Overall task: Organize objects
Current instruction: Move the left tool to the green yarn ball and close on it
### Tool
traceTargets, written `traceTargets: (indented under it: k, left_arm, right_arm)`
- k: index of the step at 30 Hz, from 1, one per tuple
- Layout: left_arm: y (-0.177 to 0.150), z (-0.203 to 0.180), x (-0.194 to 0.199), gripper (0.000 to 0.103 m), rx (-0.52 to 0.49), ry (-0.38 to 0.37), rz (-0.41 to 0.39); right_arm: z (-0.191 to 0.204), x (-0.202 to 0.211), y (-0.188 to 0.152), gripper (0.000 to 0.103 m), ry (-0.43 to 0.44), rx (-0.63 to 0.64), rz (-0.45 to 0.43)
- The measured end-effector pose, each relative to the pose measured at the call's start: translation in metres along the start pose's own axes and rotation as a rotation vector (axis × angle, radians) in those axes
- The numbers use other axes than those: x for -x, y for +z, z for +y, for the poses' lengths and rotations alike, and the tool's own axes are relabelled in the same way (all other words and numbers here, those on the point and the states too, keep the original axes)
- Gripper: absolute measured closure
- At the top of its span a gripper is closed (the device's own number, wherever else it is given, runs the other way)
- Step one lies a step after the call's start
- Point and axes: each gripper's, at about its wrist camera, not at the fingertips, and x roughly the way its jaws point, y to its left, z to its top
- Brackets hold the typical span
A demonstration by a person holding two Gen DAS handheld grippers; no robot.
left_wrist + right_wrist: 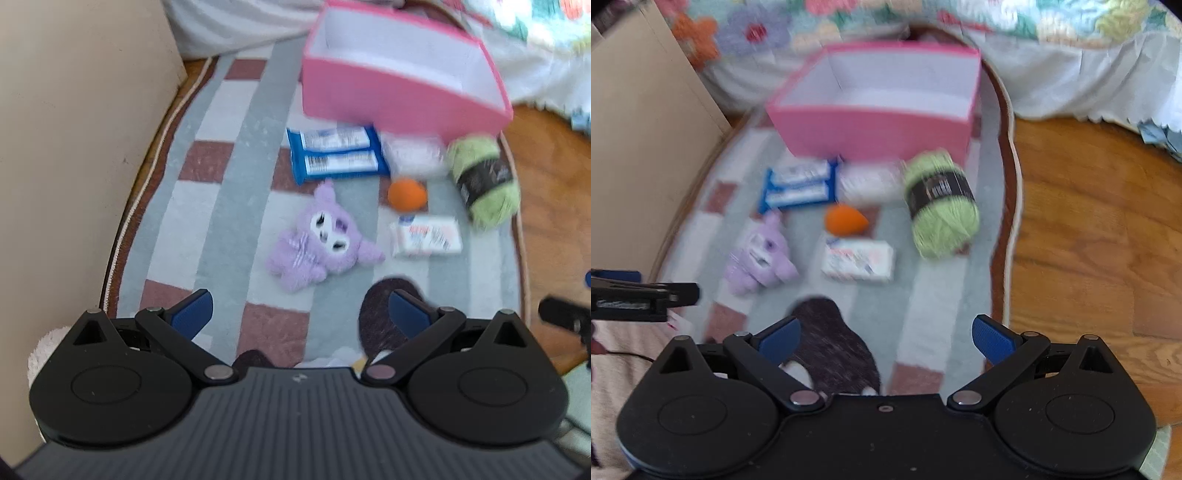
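Both my tongs hang above the rug [221,155], spread wide and holding nothing: the left tongs [301,314] over the near edge of the clutter, the right tongs [886,336] a little further toward the wooden floor [1108,229]. Everything I have to tidy lies loose in front of the empty pink box [388,99] — the blue packet [336,153] and a whitish pack [413,153] just beside its front wall, the orange ball [406,195] and the white wrapped pack [426,236] nearer me, the green yarn skein [940,206] off to the right near the rug's border, and the purple plush toy [317,236] closest to my left tongs. I judge the plush the sensible first pick: it is soft, so I should come straight down and close across its body, not an ear or a limb that would let it dangle. The frames are smeared, so I cannot say exactly how it lies — I would steady myself first. The yarn suits my right tongs, gripped across its dark paper band. The ball may roll if nudged, so I must keep my fingers clear of it.
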Motion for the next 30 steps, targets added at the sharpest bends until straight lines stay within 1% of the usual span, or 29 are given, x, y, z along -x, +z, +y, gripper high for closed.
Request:
traceTargets:
  k: [2, 3, 4, 7, 9, 13, 15, 17, 19, 22, 24, 26, 28, 30]
  left_arm:
    - [0.005, 0.003, 0.008, 0.000, 0.033, -0.048, -0.007]
    - [0.006, 0.003, 0.011, 0.000, 0.034, -0.061, -0.009]
    - [0.007, 0.001, 0.014, 0.000, 0.026, -0.063, -0.012]
    - [0.008, -0.008, 0.022, 0.000, -0.021, -0.030, -0.022]
    - [0.010, -0.014, 0.026, 0.000, -0.045, -0.024, -0.025]
    - [0.016, -0.018, 0.029, 0.001, 0.003, -0.039, -0.039]
    - [0.018, -0.022, 0.028, 0.001, 0.007, -0.056, -0.059]
    - [0.020, -0.025, 0.028, 0.001, 0.005, -0.050, -0.082]
    - [0.023, -0.030, 0.029, 0.001, -0.004, -0.029, -0.108]
    - [0.029, -0.036, 0.033, 0.001, -0.021, -0.040, -0.128]
    - [0.033, -0.041, 0.035, 0.000, -0.025, -0.045, -0.158]
    - [0.038, -0.048, 0.034, 0.000, -0.034, -0.031, -0.183]
    - [0.045, -0.054, 0.028, 0.000, -0.040, -0.052, -0.183]
    - [0.053, -0.060, 0.019, 0.000, -0.043, -0.083, -0.170]
  right_arm:
    - [0.001, 0.012, 0.002, 0.002, 0.051, 0.009, -0.037]
    - [0.001, 0.017, 0.003, 0.002, 0.061, 0.017, -0.051]
    - [0.002, 0.021, 0.004, 0.002, 0.063, 0.028, -0.068]
    - [0.004, 0.030, 0.007, 0.002, 0.038, 0.084, -0.113]
    - [0.000, 0.035, 0.009, 0.002, 0.036, 0.104, -0.152]
    - [-0.019, 0.041, 0.013, 0.002, 0.130, 0.070, -0.237]
    - [-0.027, 0.042, 0.015, 0.002, 0.147, 0.054, -0.283]
    - [-0.032, 0.046, 0.016, 0.002, 0.162, 0.060, -0.332]
    - [-0.032, 0.050, 0.018, 0.002, 0.155, 0.114, -0.359]
    - [-0.027, 0.052, 0.018, 0.002, 0.077, 0.232, -0.391]
    - [-0.025, 0.049, 0.019, 0.002, 0.048, 0.270, -0.389]
    - [-0.026, 0.042, 0.021, 0.002, 0.060, 0.279, -0.342]
    - [-0.026, 0.030, 0.021, 0.002, 0.087, 0.305, -0.308]
    - [-0.027, 0.019, 0.023, 0.002, 0.085, 0.318, -0.304]
